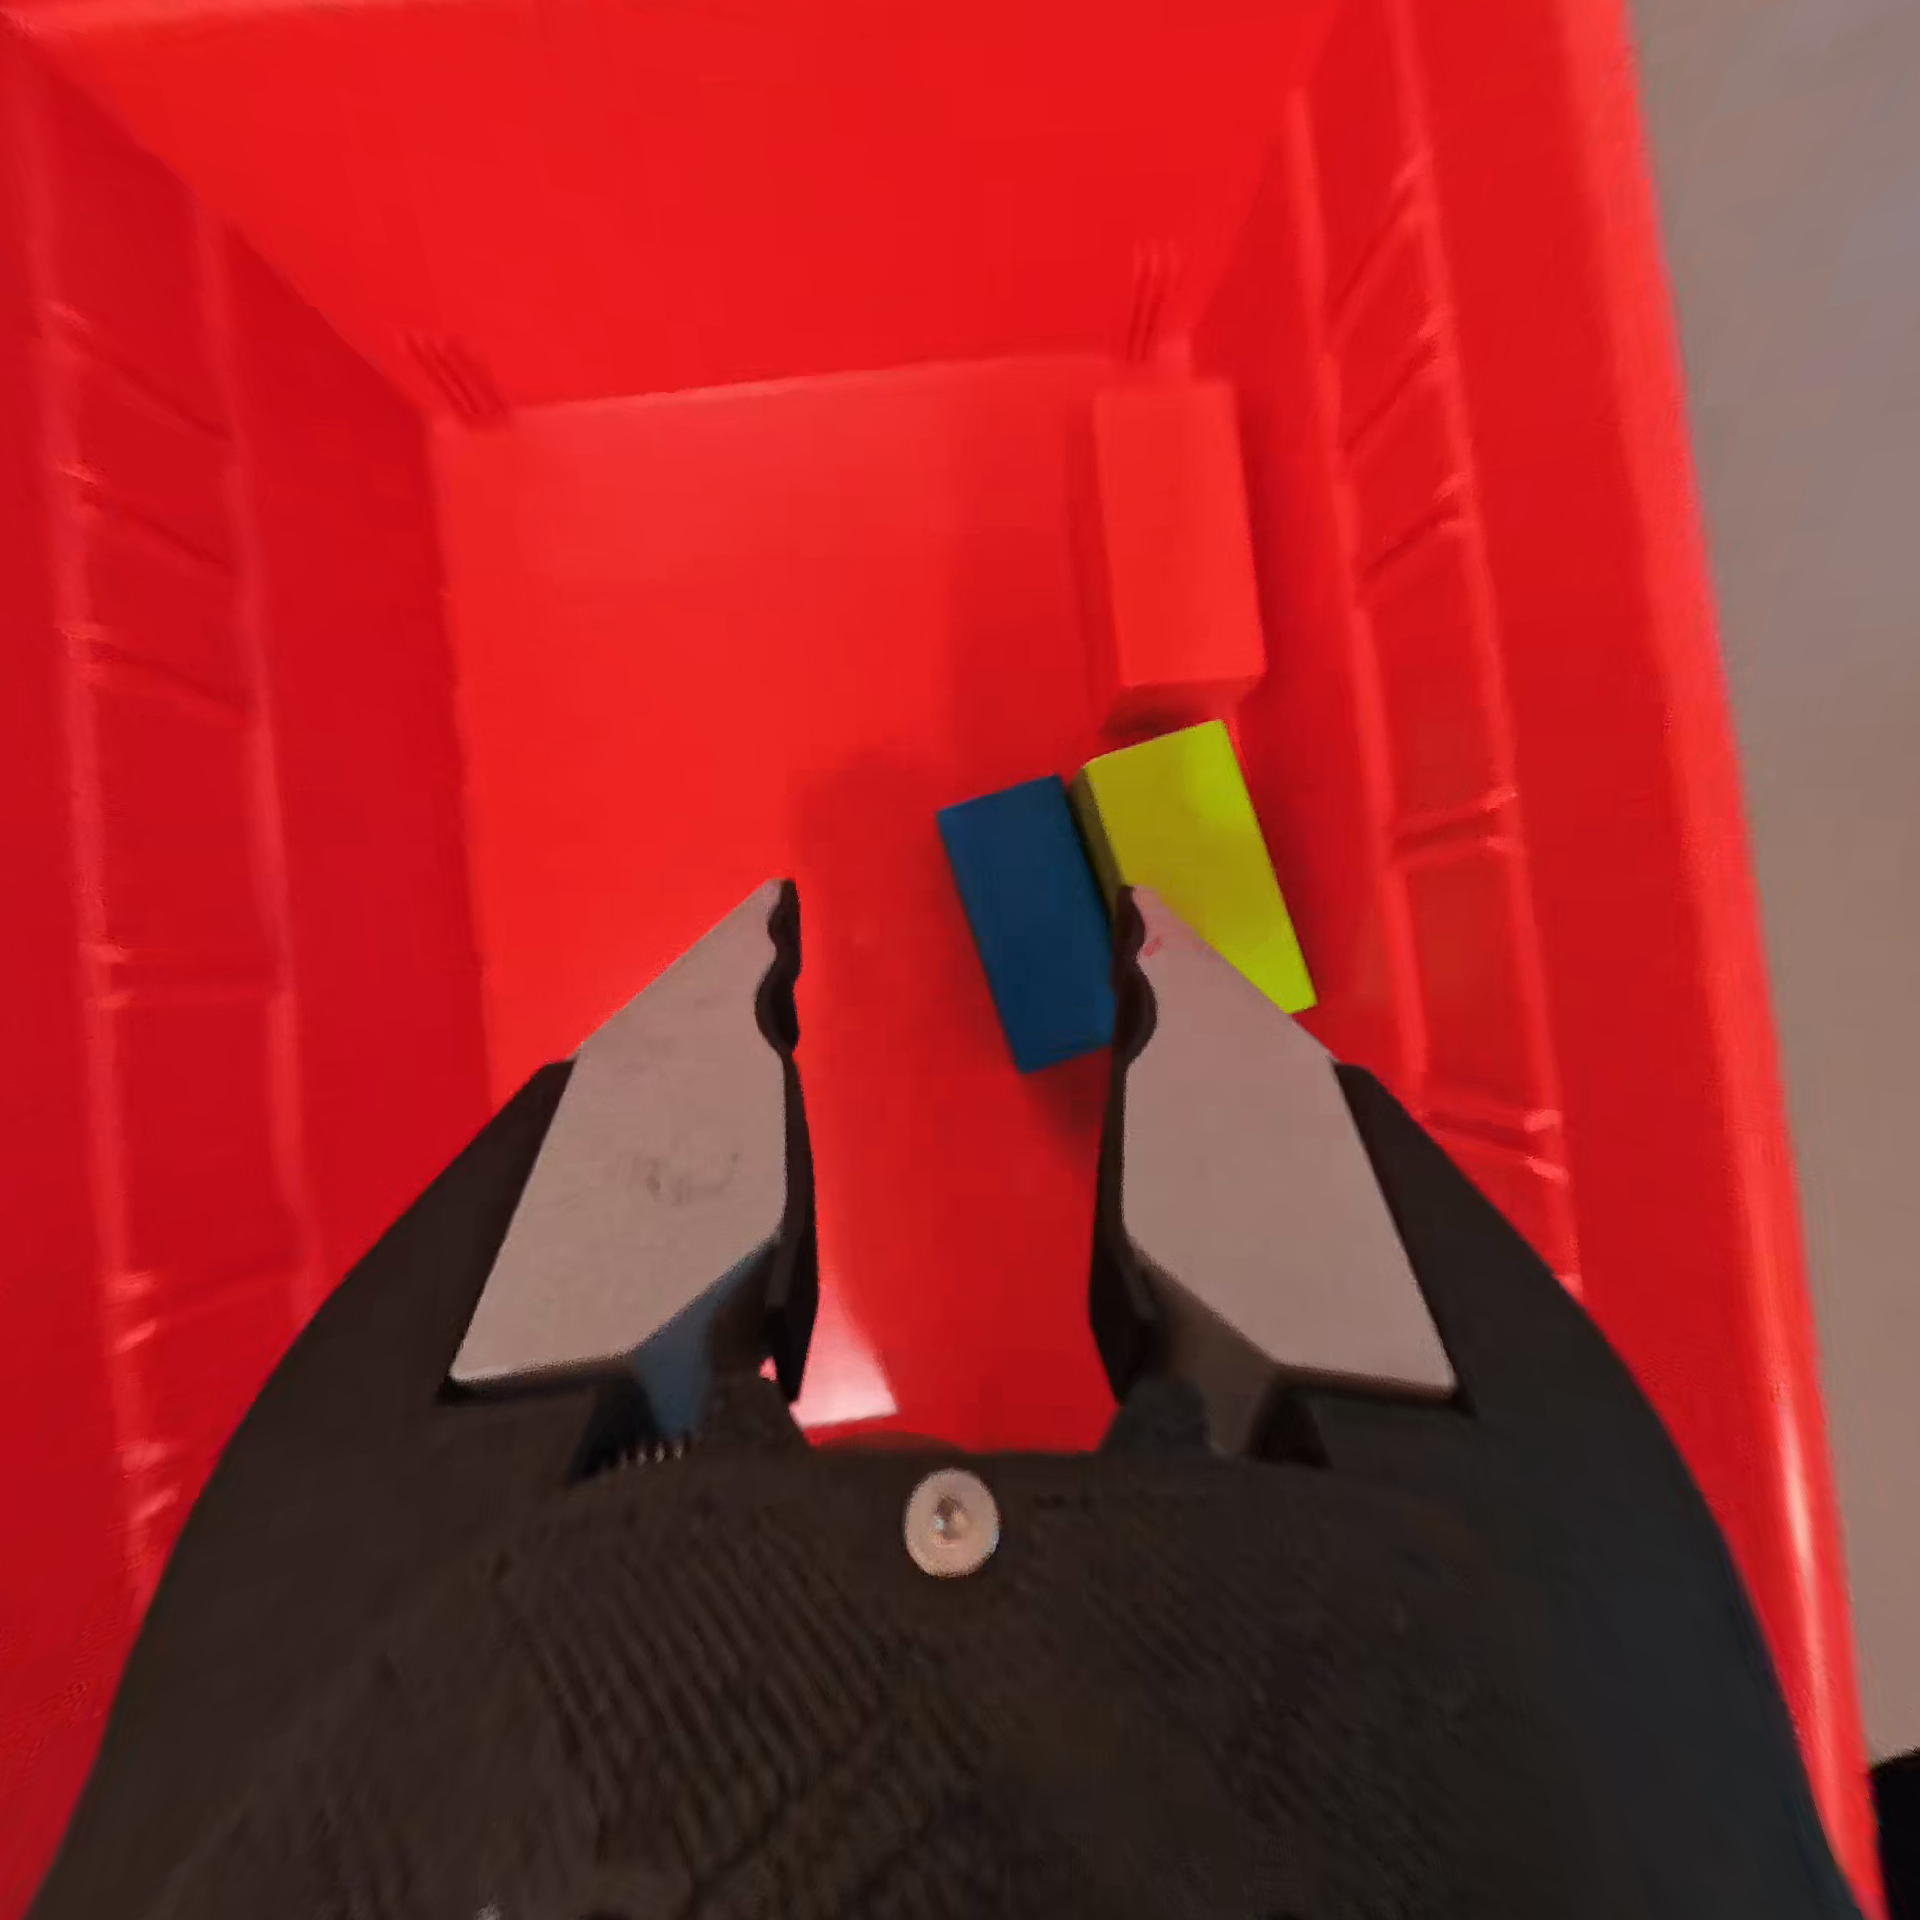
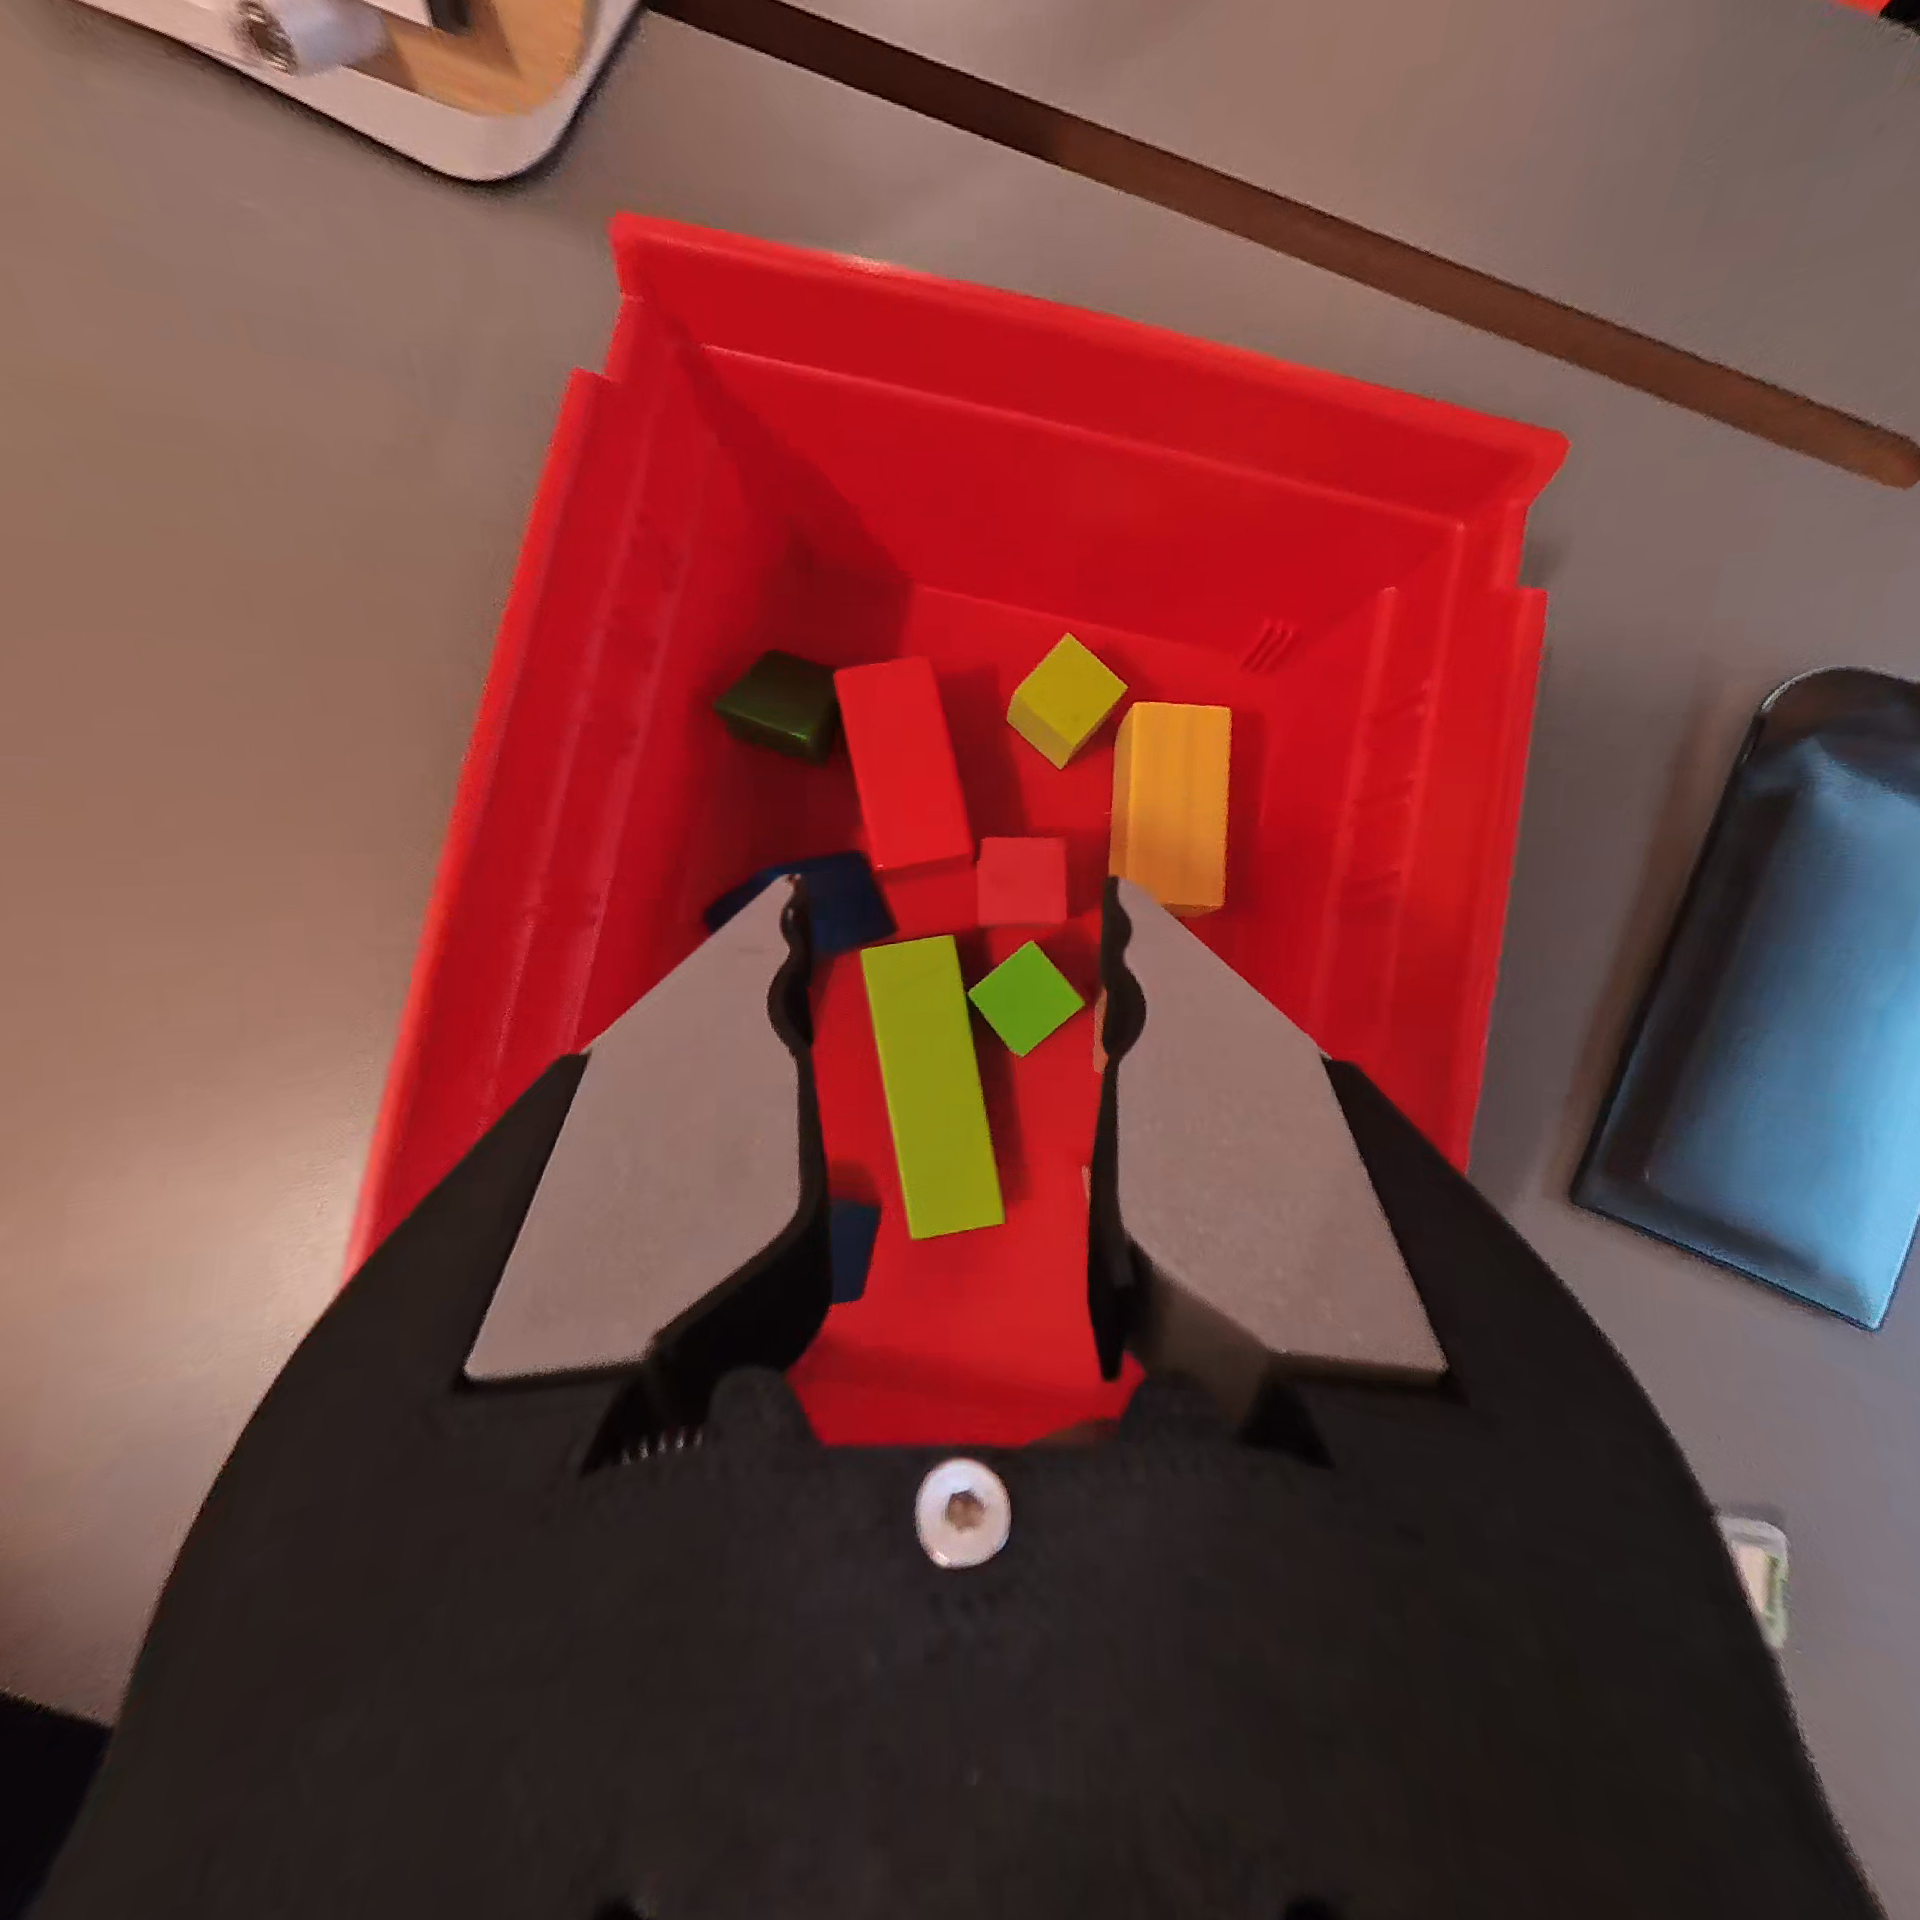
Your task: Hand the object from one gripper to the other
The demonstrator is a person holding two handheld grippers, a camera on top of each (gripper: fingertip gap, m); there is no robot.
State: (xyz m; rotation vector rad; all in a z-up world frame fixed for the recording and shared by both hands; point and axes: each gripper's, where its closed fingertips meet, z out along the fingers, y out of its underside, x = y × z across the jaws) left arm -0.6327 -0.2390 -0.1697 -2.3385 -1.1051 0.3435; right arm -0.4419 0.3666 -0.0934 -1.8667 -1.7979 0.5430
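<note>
In the left wrist view my left gripper (image 1: 956,904) is open and empty, hanging inside a red bin (image 1: 312,727). A blue block (image 1: 1029,925), a yellow-green block (image 1: 1195,852) and a red block (image 1: 1174,530) lie on the bin's floor below it. In the right wrist view my right gripper (image 2: 951,904) is open and empty above another red bin (image 2: 582,727). Several blocks lie on that bin's floor: a long lime block (image 2: 930,1081), a green cube (image 2: 1023,997), a red cube (image 2: 1023,883), a long red block (image 2: 899,764), an orange block (image 2: 1169,800), a yellow cube (image 2: 1065,696) and a dark green cube (image 2: 779,707).
The bin in the right wrist view stands on a grey table (image 2: 260,623). A dark blue tray (image 2: 1766,997) lies to its right. A brown strip (image 2: 1247,218) runs across the table behind it. A pale object (image 2: 436,83) sits at the far left. One gripper's finger ends stand about 65 cm off the other's. To the red block (image 1: 1174,530): left tips about 7 cm, right tips about 55 cm. The green cube (image 2: 1023,997) is about 9 cm from my right fingertips.
</note>
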